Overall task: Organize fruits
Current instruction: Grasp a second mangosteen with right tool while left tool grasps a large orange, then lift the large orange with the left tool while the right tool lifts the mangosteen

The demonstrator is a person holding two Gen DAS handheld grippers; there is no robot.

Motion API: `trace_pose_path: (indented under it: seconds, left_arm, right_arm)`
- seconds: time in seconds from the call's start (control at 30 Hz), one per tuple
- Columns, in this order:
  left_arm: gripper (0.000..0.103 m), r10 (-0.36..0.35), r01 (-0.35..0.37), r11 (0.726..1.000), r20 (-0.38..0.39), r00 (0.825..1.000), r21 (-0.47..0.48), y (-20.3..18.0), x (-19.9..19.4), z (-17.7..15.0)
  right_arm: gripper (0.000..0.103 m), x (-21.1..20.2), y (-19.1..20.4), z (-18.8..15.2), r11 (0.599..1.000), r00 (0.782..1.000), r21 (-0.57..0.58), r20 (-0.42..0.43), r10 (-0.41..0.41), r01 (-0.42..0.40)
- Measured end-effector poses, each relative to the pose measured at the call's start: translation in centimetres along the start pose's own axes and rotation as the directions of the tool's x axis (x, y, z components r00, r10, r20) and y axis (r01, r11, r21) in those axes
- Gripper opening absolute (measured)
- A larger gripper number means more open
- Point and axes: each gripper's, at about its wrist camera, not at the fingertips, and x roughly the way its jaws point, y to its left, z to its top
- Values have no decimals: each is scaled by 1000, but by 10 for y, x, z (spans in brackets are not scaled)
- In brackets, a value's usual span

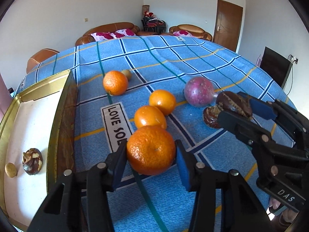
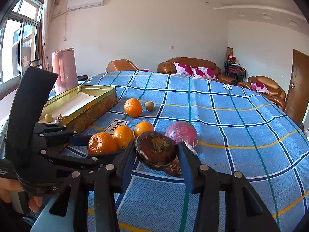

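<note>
My left gripper (image 1: 150, 154) is shut on a big orange tangerine (image 1: 151, 149), a blue pad pressing on each side, low over the blue checked cloth. My right gripper (image 2: 156, 150) is shut on a dark brown chestnut-like fruit (image 2: 156, 149) and holds it just above a second brown one (image 2: 173, 169) lying on the cloth. Two smaller oranges (image 1: 149, 117) (image 1: 162, 102) lie just beyond the tangerine. A purple-red round fruit (image 1: 199, 91) sits behind the right gripper. Farther back lie another orange (image 1: 115, 82) and a small tan fruit (image 1: 126, 74).
A gold tin box (image 1: 63, 104) stands at the left, holding a brown fruit (image 1: 32, 161) and a small tan fruit (image 1: 11, 170). The cloth covers a round table (image 1: 173, 58). Brown sofas (image 1: 112, 30) stand behind it and a door (image 1: 228, 24) at the right.
</note>
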Motion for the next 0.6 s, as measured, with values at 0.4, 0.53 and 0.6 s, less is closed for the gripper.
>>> trace_pose_path:
  seconds: [0.4, 0.53, 0.6]
  left_arm:
    - [49, -13, 15, 1000, 128, 992, -15, 3, -22, -2]
    - [49, -4, 7, 1000, 163, 987, -14, 3, -28, -3]
    - [49, 2, 1, 1000, 180, 984, -15, 4, -32, -4]
  right_arm:
    - [46, -10, 0, -2, 1000, 999, -1, 43, 19, -19]
    - [46, -13, 1, -3, 999, 997, -9, 68, 33, -32]
    - [46, -15, 1, -3, 999, 996, -8, 78, 34, -34]
